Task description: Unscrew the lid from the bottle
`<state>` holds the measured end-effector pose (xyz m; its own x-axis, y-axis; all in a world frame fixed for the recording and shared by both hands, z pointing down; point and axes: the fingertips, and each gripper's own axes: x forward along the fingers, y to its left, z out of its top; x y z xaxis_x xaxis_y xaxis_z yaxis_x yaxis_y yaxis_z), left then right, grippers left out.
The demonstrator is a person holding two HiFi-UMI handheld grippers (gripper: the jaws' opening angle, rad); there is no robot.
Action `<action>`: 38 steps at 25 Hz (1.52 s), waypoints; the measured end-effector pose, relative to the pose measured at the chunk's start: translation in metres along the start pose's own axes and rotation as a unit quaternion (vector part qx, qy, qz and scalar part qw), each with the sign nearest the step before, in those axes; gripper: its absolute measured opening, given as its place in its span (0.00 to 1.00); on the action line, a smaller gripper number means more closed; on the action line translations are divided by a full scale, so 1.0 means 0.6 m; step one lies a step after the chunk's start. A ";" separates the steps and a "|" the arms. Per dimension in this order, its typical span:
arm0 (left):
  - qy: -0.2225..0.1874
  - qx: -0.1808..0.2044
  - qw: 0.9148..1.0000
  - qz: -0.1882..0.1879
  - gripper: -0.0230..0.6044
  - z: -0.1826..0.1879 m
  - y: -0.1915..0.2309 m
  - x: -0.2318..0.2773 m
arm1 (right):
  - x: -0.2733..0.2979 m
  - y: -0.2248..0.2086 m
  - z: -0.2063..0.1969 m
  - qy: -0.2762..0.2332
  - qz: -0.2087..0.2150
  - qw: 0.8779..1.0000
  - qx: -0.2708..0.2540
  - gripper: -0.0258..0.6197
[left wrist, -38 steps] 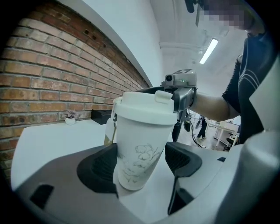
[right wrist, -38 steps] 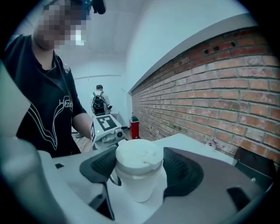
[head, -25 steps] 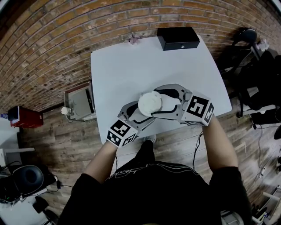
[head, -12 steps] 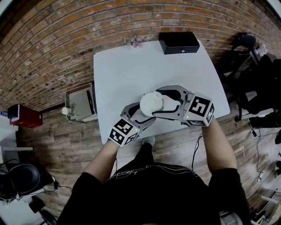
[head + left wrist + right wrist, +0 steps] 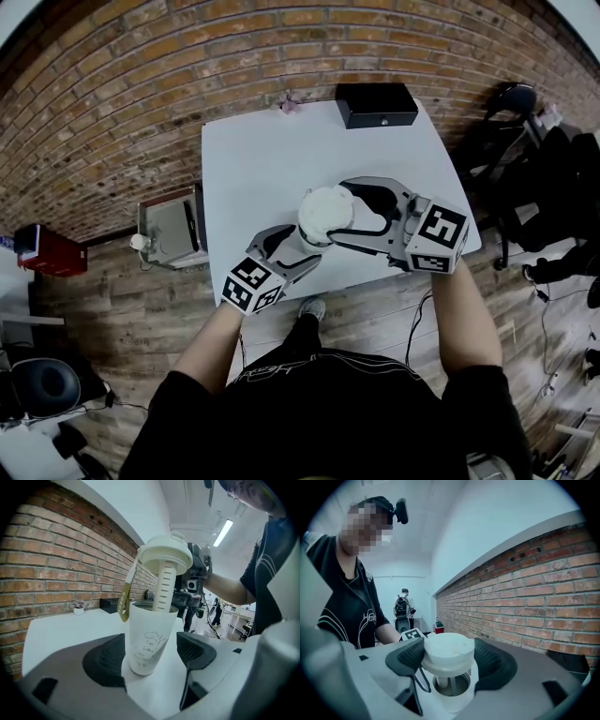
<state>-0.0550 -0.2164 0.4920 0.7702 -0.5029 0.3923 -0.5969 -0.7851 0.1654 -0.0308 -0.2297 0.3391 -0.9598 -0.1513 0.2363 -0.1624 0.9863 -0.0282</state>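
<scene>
Lid removal, lift-off stage. The bottle (image 5: pixel 145 630) stands on the table (image 5: pixel 253 159) close to its near edge, about midway along it; a black box (image 5: pixel 377 105) lies at the far right corner, well clear. The left gripper (image 5: pixel 149 656) is clamped round the lower body of the bottle, one pad on each side. The right gripper (image 5: pixel 448 657) is clamped on the lid (image 5: pixel 447 654), which hangs free above the bottle's rim, so the thread appears disengaged. A long perforated tube (image 5: pixel 161 588) under the lid reaches down into the mouth, and a strap (image 5: pixel 124 602) dangles beside the rim.

For a clean finish, the lid should rise straight along the bottle's axis until the tube clears the rim. Sideways drift before then would probably catch the tube and tip the bottle. The left grip should hold firm throughout.
</scene>
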 end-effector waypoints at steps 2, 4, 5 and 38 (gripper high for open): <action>-0.004 -0.002 1.000 0.008 0.61 0.001 0.004 -0.025 | -0.012 0.003 0.023 -0.012 -0.021 1.000 -0.007 0.56; -0.015 -0.010 1.000 0.019 0.60 0.008 0.005 -0.057 | -0.026 0.006 0.046 -0.026 -0.046 0.999 -0.010 0.56; -0.024 -0.015 0.999 0.025 0.55 0.016 0.003 -0.075 | -0.036 0.009 0.058 -0.035 -0.059 0.998 -0.009 0.56; -0.116 -0.046 0.992 -0.004 0.09 0.124 -0.335 -0.224 | -0.249 0.297 -0.052 -0.115 -0.245 0.950 0.157 0.55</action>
<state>-0.0221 -0.0181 0.3386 0.7993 -0.5751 0.1741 -0.6007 -0.7581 0.2536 0.0909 -0.0296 0.3292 -0.7697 -0.6335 0.0788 -0.6287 0.7310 -0.2652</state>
